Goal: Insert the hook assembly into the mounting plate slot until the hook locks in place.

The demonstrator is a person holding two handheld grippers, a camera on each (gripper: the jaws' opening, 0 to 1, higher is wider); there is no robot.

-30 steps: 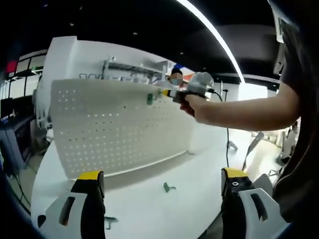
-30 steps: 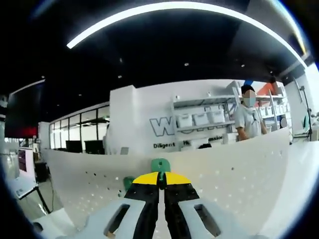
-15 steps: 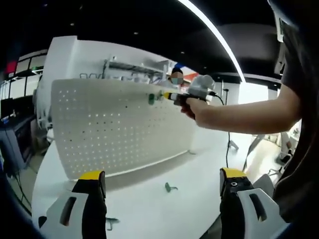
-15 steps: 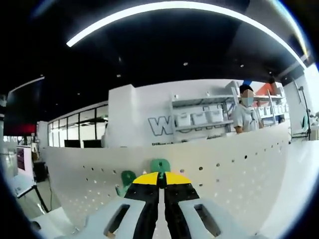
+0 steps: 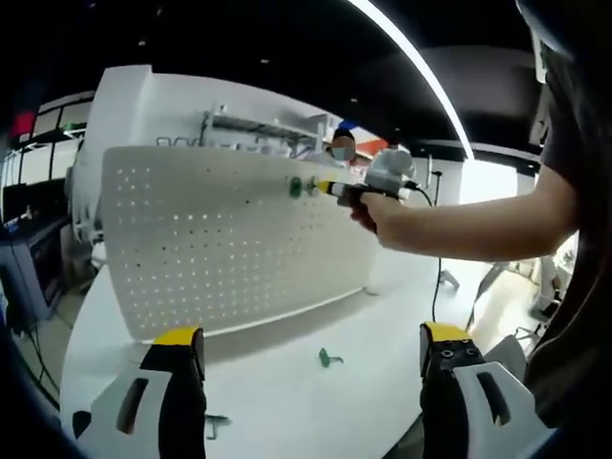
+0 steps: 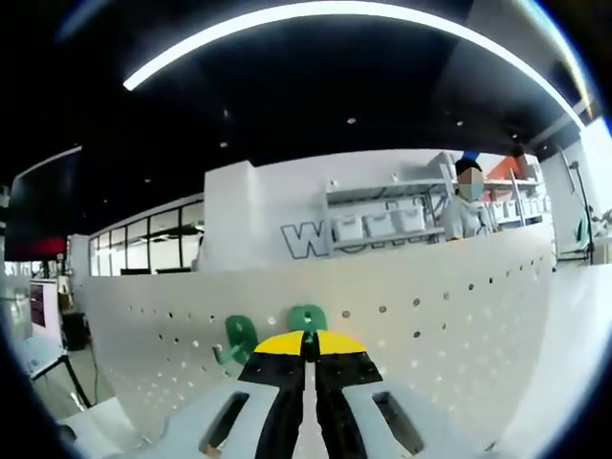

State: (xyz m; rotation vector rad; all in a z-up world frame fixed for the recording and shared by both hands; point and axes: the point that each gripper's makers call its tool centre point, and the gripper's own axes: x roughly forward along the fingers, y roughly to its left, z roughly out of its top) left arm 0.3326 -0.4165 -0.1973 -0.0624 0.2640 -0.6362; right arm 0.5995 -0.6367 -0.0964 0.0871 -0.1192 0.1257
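Note:
A white pegboard (image 5: 229,239) stands upright on the white table (image 5: 287,402). In the left gripper view a person's hand holds my right gripper (image 5: 323,187) near the board's upper right part, with a green hook (image 5: 296,186) at its tips. The right gripper view shows that gripper (image 6: 308,340) shut on a green hook (image 6: 307,316) close against the pegboard (image 6: 430,325). A second green hook (image 6: 234,339) hangs on the board just left of it. My left gripper (image 5: 311,354) is low over the table, open and holding nothing.
A loose green hook (image 5: 328,359) lies on the table in front of the board, and another small piece (image 5: 216,421) lies by my left jaw. The person's arm (image 5: 469,225) reaches in from the right. Shelves and a person stand behind the board.
My right gripper, with the hook in it, has edged right along the board's upper part. The hook hanging on the board now sits further left in its view. My left gripper has stayed put.

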